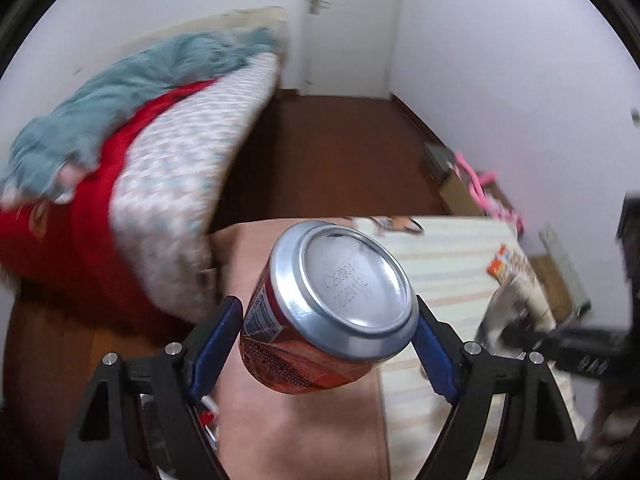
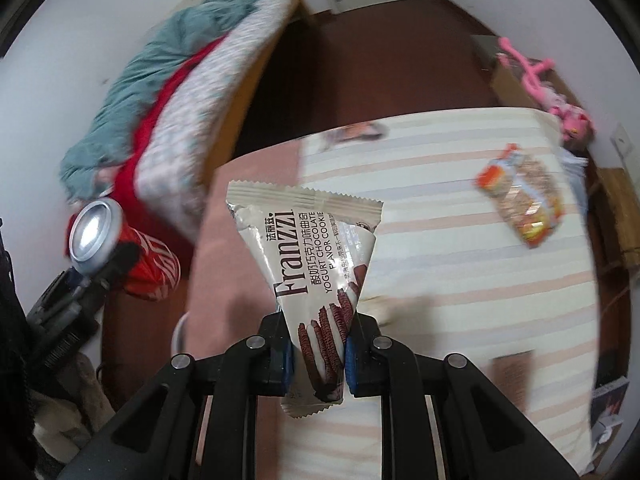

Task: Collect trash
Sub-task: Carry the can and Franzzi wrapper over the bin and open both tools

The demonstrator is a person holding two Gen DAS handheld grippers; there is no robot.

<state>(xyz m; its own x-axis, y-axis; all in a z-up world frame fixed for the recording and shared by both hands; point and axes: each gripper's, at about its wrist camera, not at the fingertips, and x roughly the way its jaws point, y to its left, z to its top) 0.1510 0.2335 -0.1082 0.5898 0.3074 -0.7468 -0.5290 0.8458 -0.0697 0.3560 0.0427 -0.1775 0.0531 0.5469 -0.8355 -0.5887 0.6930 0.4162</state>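
My left gripper point(image 1: 326, 332) is shut on a red soda can point(image 1: 320, 308), held in the air with its silver base facing the camera. The same can point(image 2: 120, 248) shows at the left of the right wrist view. My right gripper point(image 2: 318, 356) is shut on a white Franzzi cookie wrapper point(image 2: 312, 272), held upright above the table. An orange and clear snack packet point(image 2: 520, 200) lies on the striped tablecloth point(image 2: 460, 280) to the far right; it also shows in the left wrist view point(image 1: 516, 276).
A bed with a red blanket point(image 1: 92, 216), a grey-blue throw point(image 1: 132, 92) and a patterned mattress point(image 1: 180, 184) stands to the left. Cardboard boxes with a pink toy point(image 2: 536, 76) sit by the right wall. A white door point(image 1: 348, 28) is at the far end over brown floor.
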